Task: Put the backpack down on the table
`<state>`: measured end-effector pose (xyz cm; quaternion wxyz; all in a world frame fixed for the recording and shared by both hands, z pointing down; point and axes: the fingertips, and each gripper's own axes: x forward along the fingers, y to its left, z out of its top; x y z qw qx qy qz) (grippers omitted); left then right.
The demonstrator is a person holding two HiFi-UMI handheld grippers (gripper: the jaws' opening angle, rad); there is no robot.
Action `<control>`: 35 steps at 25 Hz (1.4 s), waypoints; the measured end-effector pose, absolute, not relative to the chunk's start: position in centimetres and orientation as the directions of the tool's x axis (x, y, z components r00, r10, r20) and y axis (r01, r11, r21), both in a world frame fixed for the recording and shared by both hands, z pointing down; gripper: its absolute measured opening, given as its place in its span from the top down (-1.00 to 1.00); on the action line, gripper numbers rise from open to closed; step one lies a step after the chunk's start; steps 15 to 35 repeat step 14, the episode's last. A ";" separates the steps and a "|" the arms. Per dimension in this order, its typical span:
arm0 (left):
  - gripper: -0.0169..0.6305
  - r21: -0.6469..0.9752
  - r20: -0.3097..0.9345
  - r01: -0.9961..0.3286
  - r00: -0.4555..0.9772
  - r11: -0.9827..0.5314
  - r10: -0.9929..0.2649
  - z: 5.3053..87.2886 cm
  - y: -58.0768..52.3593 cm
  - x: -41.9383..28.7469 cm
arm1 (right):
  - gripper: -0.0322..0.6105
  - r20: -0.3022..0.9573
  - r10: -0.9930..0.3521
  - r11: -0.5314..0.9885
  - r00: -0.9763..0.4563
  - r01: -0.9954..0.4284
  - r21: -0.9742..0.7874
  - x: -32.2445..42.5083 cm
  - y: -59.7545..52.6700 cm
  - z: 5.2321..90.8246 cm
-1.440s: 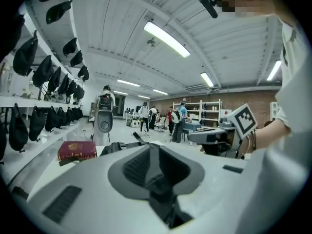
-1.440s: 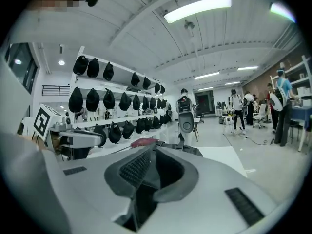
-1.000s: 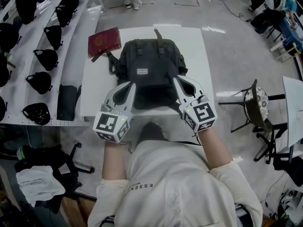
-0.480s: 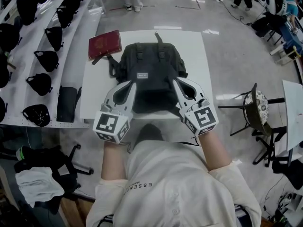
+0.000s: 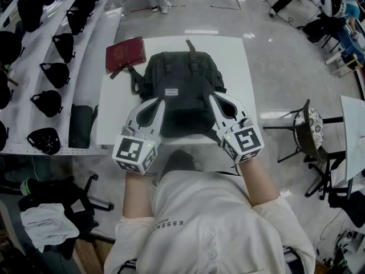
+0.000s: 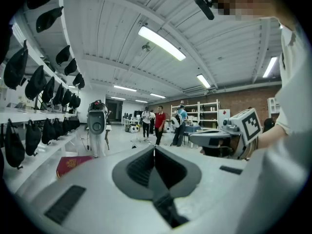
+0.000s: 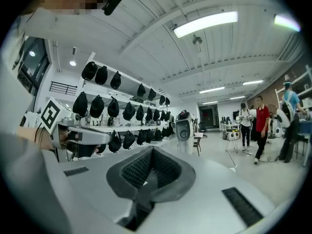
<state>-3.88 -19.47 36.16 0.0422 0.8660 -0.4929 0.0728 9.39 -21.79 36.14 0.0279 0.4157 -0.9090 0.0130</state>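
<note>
Backpack [image 5: 181, 87] – soft, floppy, prob. not heavy. L tool [image 5: 159, 102] & R tool [image 5: 211, 97] each pinch a strap [image 6: 165, 209] – good hold.

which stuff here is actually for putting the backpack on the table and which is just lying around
For the job: backpack, table, left gripper, right gripper.

Lying about: red book at the table's corner, caps on the shelves, stool.
</note>
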 end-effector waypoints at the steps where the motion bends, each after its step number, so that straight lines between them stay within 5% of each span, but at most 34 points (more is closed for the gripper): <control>1: 0.93 0.003 0.169 -0.859 0.505 -0.512 -0.846 36.2 -19.5 -3.9 | 0.86 0.062 -0.759 0.649 -0.648 -0.761 -0.003 9.5 -22.0 36.2; 35: 0.93 0.007 0.195 -0.854 0.512 -0.521 -0.837 37.1 -19.7 -4.2 | 0.86 0.089 -0.766 0.640 -0.636 -0.769 0.010 9.2 -22.6 37.3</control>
